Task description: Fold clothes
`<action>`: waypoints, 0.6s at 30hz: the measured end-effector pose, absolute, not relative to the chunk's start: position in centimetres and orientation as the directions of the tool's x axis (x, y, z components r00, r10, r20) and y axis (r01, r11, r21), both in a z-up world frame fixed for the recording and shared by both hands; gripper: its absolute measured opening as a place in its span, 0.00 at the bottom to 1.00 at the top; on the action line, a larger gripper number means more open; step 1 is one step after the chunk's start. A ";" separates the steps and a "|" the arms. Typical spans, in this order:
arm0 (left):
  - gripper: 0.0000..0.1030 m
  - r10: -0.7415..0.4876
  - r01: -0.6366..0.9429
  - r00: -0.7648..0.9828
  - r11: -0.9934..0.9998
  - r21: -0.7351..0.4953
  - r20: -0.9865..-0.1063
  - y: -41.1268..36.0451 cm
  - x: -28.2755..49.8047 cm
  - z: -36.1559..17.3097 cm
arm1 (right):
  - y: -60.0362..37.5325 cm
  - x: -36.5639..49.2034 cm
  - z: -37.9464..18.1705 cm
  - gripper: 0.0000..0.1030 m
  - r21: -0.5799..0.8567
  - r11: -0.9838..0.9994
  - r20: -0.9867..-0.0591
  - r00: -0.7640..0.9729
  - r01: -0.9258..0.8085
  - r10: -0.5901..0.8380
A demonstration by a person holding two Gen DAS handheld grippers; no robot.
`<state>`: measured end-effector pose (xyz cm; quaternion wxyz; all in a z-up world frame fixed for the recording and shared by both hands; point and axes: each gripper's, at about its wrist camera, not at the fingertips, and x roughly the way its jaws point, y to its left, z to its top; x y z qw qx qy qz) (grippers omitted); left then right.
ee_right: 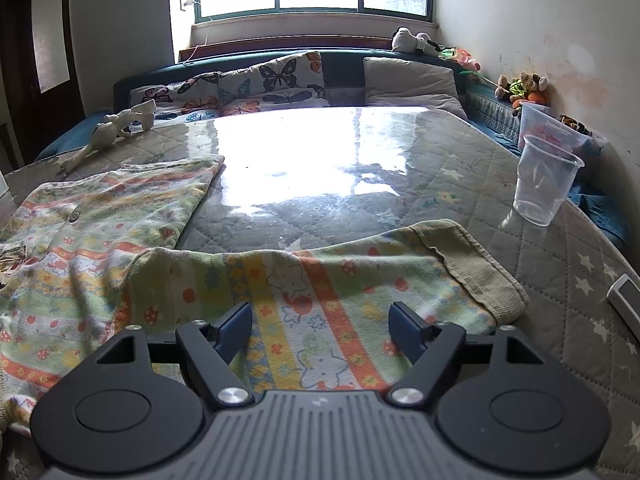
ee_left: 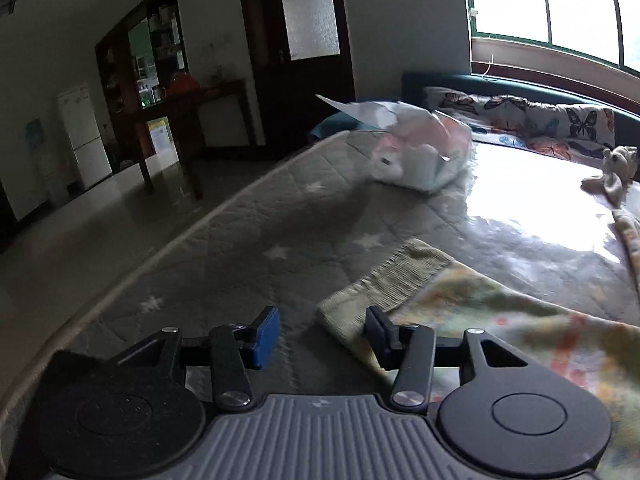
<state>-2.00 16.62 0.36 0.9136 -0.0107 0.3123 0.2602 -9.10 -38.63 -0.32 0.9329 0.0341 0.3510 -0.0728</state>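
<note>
My grippers (ee_left: 322, 334) (ee_right: 320, 330) are matt black plastic with ribbed grey bodies, bright metal pivot screws and smooth blue pads (ee_left: 267, 336). The garment (ee_right: 280, 292) is soft, slightly fuzzy printed cloth; its cuff (ee_right: 476, 268) is ribbed knit. The mattress (ee_right: 460, 184) is quilted fabric under a clear glossy film that mirrors the window. The cup (ee_right: 546, 180) is thin see-through plastic. The bag (ee_left: 424, 148) is crinkled shiny plastic. The table (ee_left: 176, 116) looks like dark wood, the floor (ee_left: 100, 232) polished.
</note>
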 end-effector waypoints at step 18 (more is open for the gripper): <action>0.53 0.172 -0.168 0.798 0.984 0.060 -0.578 7.1 -1.9 4.2 | -38.0 -8.7 0.1 0.77 -0.013 0.986 -0.663 0.737 0.167 -0.134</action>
